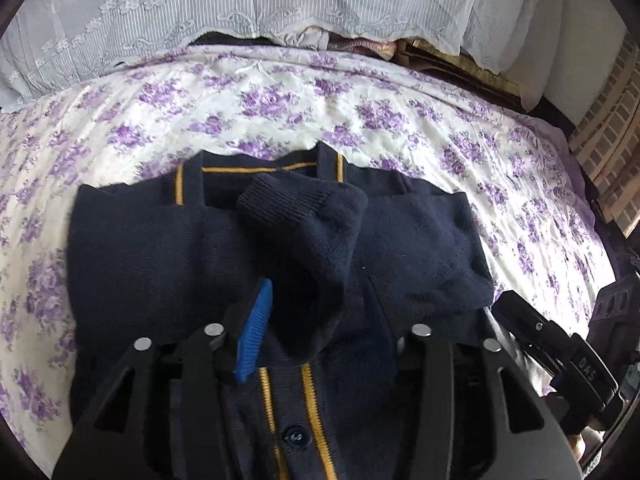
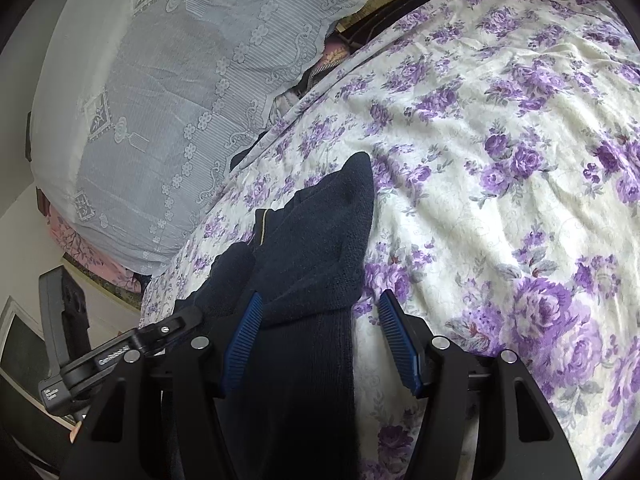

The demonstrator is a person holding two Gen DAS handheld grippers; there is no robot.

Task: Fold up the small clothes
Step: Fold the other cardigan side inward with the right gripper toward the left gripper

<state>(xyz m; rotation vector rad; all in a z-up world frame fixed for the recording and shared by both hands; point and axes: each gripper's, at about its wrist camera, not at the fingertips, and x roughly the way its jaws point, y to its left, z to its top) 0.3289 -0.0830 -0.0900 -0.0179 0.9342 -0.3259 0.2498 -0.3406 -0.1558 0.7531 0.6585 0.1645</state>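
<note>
- Left wrist: my left gripper [image 1: 320, 320] hangs part-open over the navy cardigan [image 1: 160, 248], sleeve cuff [image 1: 300, 216] draped loose between its jaws.
- Right wrist: my right gripper [image 2: 320, 344] gapes wide, gripping nothing, straddling the cardigan's edge on the floral bedspread [image 2: 500, 160].

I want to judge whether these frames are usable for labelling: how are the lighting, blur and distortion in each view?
Left wrist view: fisheye bends the bed's far edge; the floral bedsheet is bright, the navy cardigan dark but its knit readable; the left gripper is slightly soft. Right wrist view: same curvature, sheet near-overexposed at right, cardigan detail lost, right gripper sharp.

"DAS" on right gripper [image 1: 588, 368]
</note>
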